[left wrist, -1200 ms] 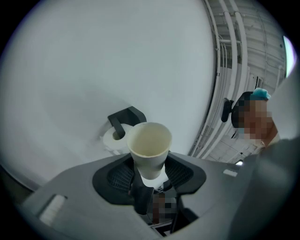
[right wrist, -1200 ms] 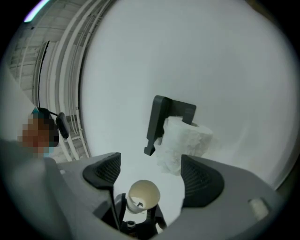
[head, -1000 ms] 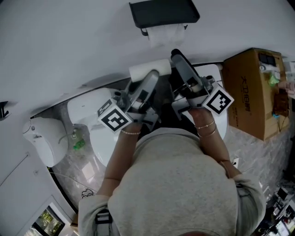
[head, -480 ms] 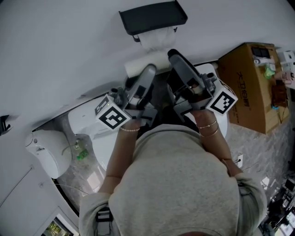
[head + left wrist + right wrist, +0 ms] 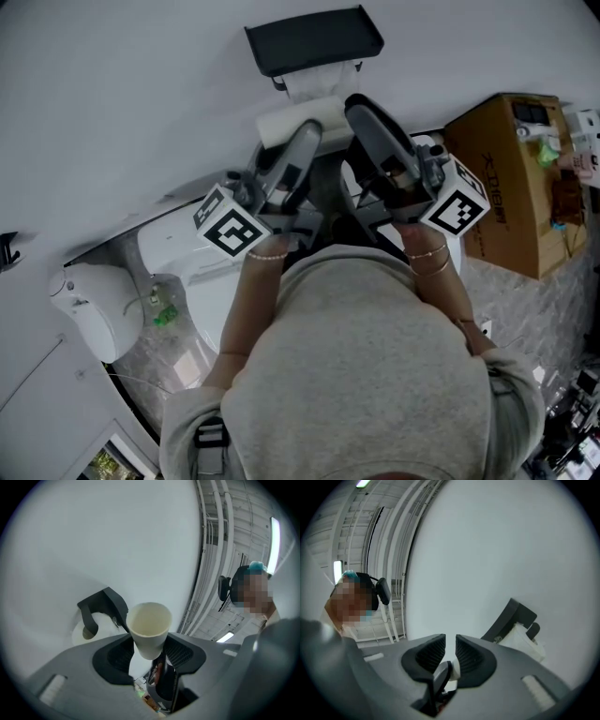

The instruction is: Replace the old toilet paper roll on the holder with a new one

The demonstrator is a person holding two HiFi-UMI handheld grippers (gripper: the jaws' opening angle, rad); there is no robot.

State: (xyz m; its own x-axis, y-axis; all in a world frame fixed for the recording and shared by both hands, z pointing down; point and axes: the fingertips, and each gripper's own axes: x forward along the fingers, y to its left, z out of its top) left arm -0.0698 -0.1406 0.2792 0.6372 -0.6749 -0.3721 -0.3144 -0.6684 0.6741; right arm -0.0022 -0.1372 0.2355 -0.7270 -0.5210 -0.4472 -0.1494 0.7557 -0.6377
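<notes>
A black wall holder carries a white paper roll under its lid. My left gripper is shut on a white thin-walled tube, held just below that holder. In the left gripper view the tube stands between the pads, its hollow end facing me, with the holder and its roll to the left behind it. My right gripper is beside the tube; its jaws are closing, a narrow gap left and nothing between them. The holder lies to its right.
A white toilet tank sits under my arms. A cardboard box stands at the right, and a rounded white bin at the left with a small green item beside it. The plain white wall is close ahead.
Both grippers have risen a little toward the holder, and the tube has gone up with the left one.
</notes>
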